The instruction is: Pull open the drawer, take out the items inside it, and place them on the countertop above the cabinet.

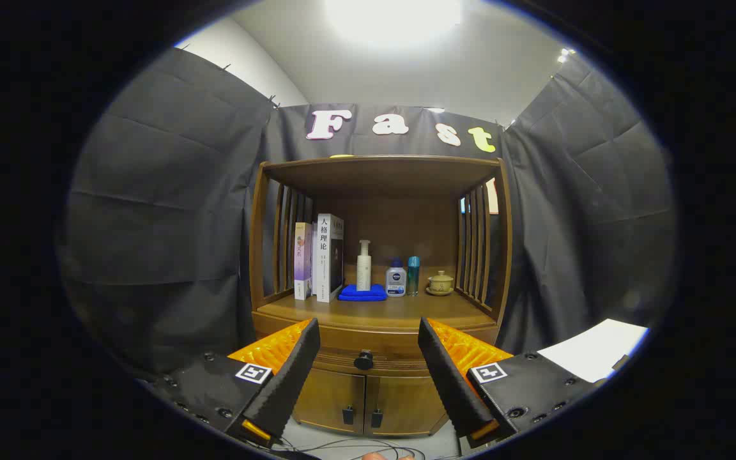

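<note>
Gripper: fingers standing spread wide, ribbed pads facing inward, pinching nothing.

Drawer: sitting closed, curved wooden front, round dark knob showing in the gap between the fingers but beyond them.

Cabinet: brown polished wood, slatted sides, standing beyond the fingers; two lower doors with small dark pulls sitting under the drawer.

Countertop, left to right: two upright books; a white pump bottle standing on a folded blue cloth; a squat clear bottle; a slim teal bottle; a lidded ceramic cup on a saucer.

Room: wrinkled dark cloth hanging on all sides, white ceiling glowing above, cables lying on the pale floor beneath the fingers.
</note>
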Demonstrator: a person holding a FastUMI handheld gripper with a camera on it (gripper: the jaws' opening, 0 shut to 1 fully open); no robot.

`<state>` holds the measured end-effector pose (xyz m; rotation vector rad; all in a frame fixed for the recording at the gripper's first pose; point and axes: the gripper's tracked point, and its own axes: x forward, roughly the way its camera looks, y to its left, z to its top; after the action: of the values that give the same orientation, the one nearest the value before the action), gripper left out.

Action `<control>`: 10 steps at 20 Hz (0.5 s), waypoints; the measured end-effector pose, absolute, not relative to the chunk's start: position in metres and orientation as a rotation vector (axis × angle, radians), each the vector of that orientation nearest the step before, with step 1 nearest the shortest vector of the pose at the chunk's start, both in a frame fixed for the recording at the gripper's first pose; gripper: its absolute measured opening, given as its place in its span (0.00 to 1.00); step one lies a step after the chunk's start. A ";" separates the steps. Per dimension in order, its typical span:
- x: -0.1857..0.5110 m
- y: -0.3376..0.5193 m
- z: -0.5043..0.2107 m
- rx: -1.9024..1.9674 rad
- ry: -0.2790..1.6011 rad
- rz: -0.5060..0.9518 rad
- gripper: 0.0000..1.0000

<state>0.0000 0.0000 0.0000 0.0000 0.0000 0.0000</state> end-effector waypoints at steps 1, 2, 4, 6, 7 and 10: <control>-0.001 0.000 0.000 -0.001 0.001 0.001 0.97; 0.001 0.001 -0.001 -0.001 0.003 0.004 0.97; 0.001 0.001 -0.003 0.000 0.006 0.005 0.97; 0.002 0.001 -0.004 -0.001 0.008 0.006 0.97; 0.001 0.001 -0.005 -0.002 0.009 0.006 0.97; 0.002 0.001 -0.009 -0.002 0.020 0.004 0.97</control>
<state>0.0019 0.0015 -0.0090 -0.0023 0.0200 0.0044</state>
